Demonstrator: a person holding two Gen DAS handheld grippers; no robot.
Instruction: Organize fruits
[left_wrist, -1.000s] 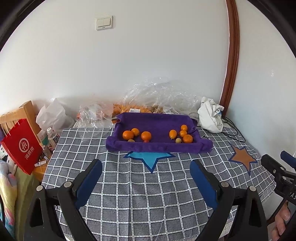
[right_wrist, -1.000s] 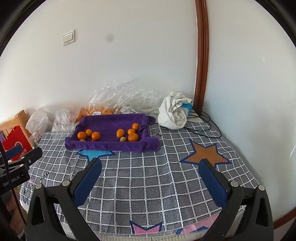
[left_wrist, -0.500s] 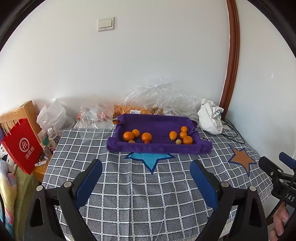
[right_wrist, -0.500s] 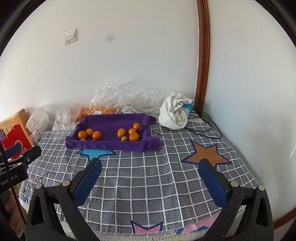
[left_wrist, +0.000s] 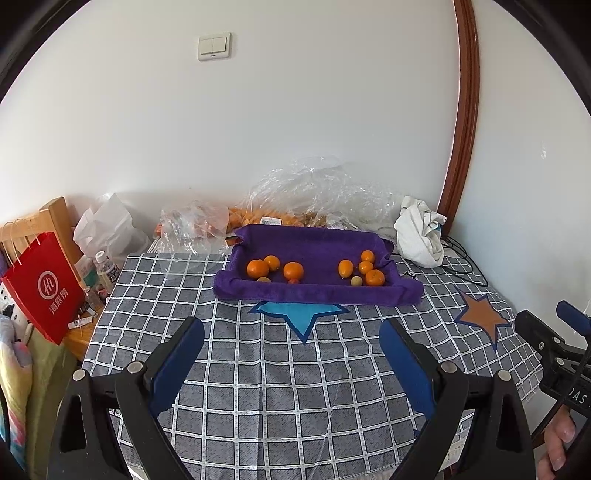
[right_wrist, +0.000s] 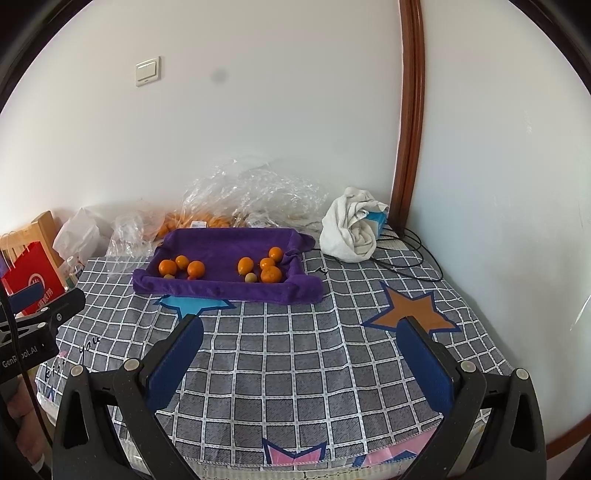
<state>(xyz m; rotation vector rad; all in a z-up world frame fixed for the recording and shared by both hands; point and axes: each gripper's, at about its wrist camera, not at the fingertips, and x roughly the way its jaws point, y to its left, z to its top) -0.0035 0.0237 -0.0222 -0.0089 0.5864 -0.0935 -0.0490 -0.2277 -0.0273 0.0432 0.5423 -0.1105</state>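
A purple cloth tray (left_wrist: 317, 293) (right_wrist: 225, 288) sits at the far middle of the checked table. It holds several orange fruits in two groups, a left group (left_wrist: 257, 268) (right_wrist: 167, 267) and a right group (left_wrist: 375, 277) (right_wrist: 270, 274), with a small pale fruit (left_wrist: 356, 281) (right_wrist: 250, 277) in the right group. My left gripper (left_wrist: 291, 345) is open and empty, held well short of the tray. My right gripper (right_wrist: 301, 341) is open and empty, also short of the tray.
Clear plastic bags with more orange fruit (left_wrist: 273, 216) lie behind the tray against the wall. A white bundled cloth (left_wrist: 421, 236) and black cables sit at the back right. A red paper bag (left_wrist: 40, 288), bottles and a wooden chair stand off the table's left edge.
Both grippers have drawn back and risen slightly, so the tray looks a little farther away. The jaws have stayed open and the fruits have not moved.
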